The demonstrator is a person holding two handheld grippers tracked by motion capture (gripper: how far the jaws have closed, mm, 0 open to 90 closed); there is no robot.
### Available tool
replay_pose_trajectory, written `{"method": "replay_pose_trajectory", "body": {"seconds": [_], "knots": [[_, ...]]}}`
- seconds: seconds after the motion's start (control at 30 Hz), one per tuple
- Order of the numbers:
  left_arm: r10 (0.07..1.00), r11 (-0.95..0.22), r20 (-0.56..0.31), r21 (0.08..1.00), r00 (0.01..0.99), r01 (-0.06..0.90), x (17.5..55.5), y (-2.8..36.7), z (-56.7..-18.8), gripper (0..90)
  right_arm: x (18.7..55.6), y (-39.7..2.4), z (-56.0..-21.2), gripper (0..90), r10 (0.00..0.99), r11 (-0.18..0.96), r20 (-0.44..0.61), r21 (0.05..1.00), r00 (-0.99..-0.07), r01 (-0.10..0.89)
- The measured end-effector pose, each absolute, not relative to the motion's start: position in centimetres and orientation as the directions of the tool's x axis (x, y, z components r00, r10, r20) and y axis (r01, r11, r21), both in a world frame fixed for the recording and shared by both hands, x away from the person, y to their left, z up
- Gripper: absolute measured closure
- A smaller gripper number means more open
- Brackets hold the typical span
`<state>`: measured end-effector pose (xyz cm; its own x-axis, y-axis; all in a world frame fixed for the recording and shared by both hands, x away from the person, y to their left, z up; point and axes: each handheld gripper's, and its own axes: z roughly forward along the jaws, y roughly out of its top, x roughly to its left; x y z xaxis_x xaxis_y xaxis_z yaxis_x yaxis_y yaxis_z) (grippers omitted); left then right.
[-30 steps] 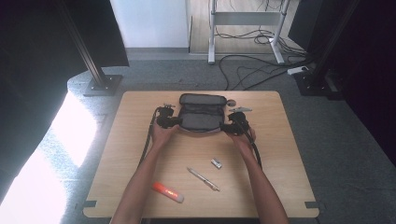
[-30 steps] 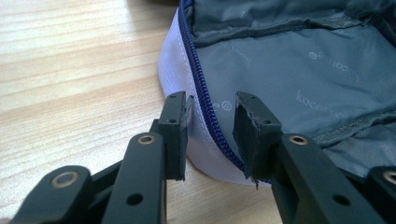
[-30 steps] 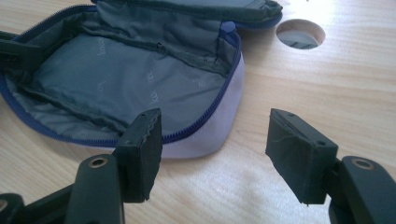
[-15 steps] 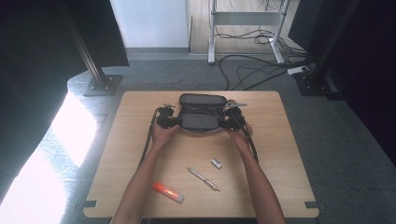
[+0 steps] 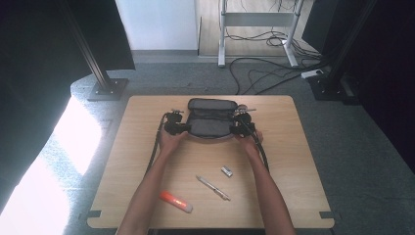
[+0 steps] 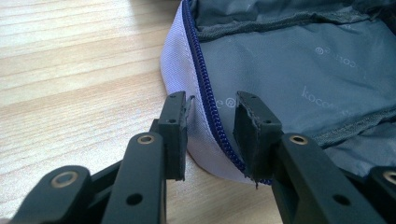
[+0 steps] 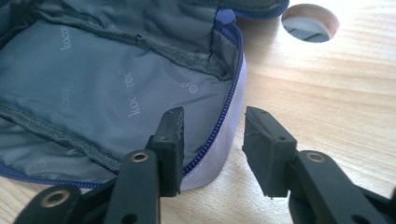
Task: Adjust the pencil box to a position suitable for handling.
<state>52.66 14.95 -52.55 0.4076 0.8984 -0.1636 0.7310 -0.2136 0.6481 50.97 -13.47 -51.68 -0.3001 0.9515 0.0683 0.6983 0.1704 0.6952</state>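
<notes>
Both grippers have edged inward since 1 second ago; my left gripper [image 6: 210, 128] and right gripper [image 7: 212, 151] now straddle the open pencil case [image 5: 210, 120] rims at the table's [image 5: 122, 161] far middle — jaws parted, unclamped; I'd seat deeper before closing.

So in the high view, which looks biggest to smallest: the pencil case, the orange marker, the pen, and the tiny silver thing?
1. Pencil case
2. Pen and orange marker: look about alike, can't rank them
3. Tiny silver thing
</notes>
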Motion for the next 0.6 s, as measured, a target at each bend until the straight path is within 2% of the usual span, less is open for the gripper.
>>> {"method": "replay_pose_trajectory", "body": {"seconds": [0.37,0.6], "knots": [[0.9,-0.213,-0.165,0.643,0.404,0.736,52.79,14.95,-52.81,64.7,50.94,-12.82,-52.24,76.7,0.955,0.166,0.069,0.685,-0.29,0.709],[0.901,-0.207,-0.17,0.638,0.398,0.742,52.9,15.05,-52.99,65.6,50.86,-12.85,-52.26,80.9,0.956,0.161,0.072,0.683,-0.286,0.712]]}}
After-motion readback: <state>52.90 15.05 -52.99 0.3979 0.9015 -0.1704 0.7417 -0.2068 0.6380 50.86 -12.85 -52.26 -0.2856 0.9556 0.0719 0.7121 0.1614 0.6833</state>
